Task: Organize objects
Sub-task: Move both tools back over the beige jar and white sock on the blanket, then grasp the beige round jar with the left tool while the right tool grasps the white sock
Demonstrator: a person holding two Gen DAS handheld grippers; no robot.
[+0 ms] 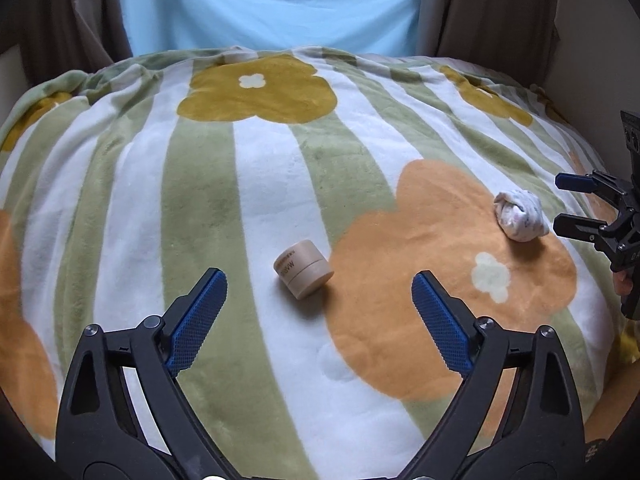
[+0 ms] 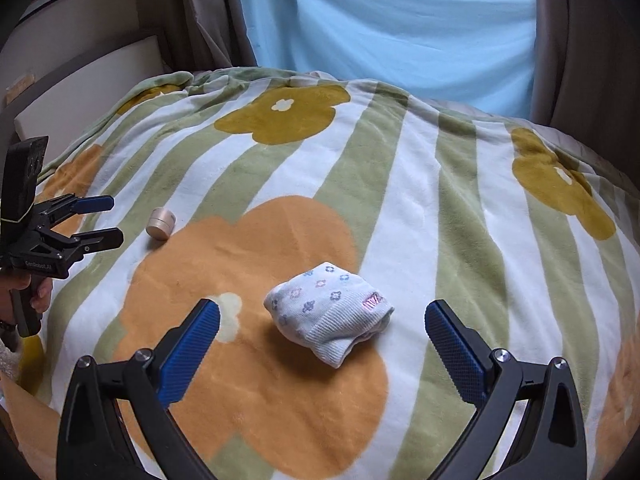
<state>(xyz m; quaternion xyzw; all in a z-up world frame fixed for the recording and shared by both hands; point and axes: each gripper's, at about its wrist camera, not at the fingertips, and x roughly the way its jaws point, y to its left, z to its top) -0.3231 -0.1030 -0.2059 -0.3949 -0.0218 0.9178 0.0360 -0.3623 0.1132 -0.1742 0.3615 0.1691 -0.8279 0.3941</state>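
A beige cylindrical jar (image 1: 303, 269) lies tilted on the striped flower blanket (image 1: 256, 184), just ahead of my open left gripper (image 1: 320, 280). It also shows small at the left in the right wrist view (image 2: 161, 222). A rolled white sock with small flower prints (image 2: 328, 315) lies on an orange flower, between and just beyond the fingers of my open right gripper (image 2: 323, 311). The sock shows at the right in the left wrist view (image 1: 518, 216), next to the right gripper (image 1: 560, 202). The left gripper shows at the left edge in the right wrist view (image 2: 114, 220), open. Both grippers are empty.
The blanket (image 2: 440, 200) covers a bed. A light blue sheet (image 1: 272, 4) hangs behind it between brown curtains (image 1: 492, 8). A white board (image 2: 88, 92) leans at the far left beside the bed.
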